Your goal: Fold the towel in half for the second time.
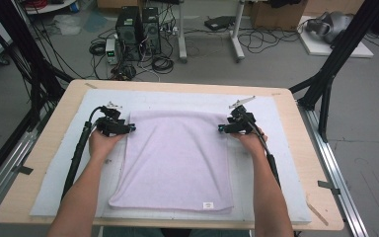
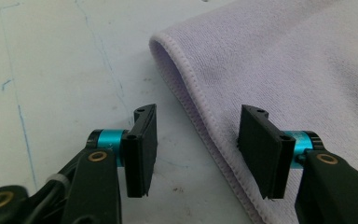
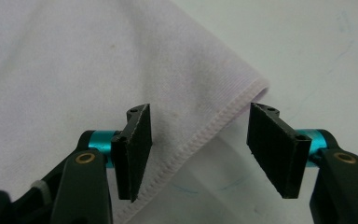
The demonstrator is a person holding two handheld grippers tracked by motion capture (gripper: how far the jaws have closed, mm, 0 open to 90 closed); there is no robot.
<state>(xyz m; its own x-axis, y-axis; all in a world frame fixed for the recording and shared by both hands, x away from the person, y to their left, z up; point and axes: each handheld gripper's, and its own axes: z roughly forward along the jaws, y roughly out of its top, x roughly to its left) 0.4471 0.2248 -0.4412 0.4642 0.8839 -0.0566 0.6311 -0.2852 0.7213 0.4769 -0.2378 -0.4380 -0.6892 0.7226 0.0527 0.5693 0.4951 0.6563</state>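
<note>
A small white label [image 1: 208, 205], its writing too small to be read, is seen on the near hem of the lilac towel [image 1: 177, 158], spread flat on the white mat [image 1: 266, 163]. The left gripper [image 2: 196, 149] and right gripper [image 3: 198, 149] are held spread, each astride a far corner's hem, pads unpressed.

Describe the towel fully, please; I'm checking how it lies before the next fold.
The towel is pale lilac terry-like cloth with a stitched hem and a small white label near its close edge. It lies flat, seemingly doubled over, on the white mat that covers the table. Its far corners are rounded. The left gripper and right gripper sit at those far corners, each with its open jaws straddling the hem, pads not pressing the cloth.
</note>
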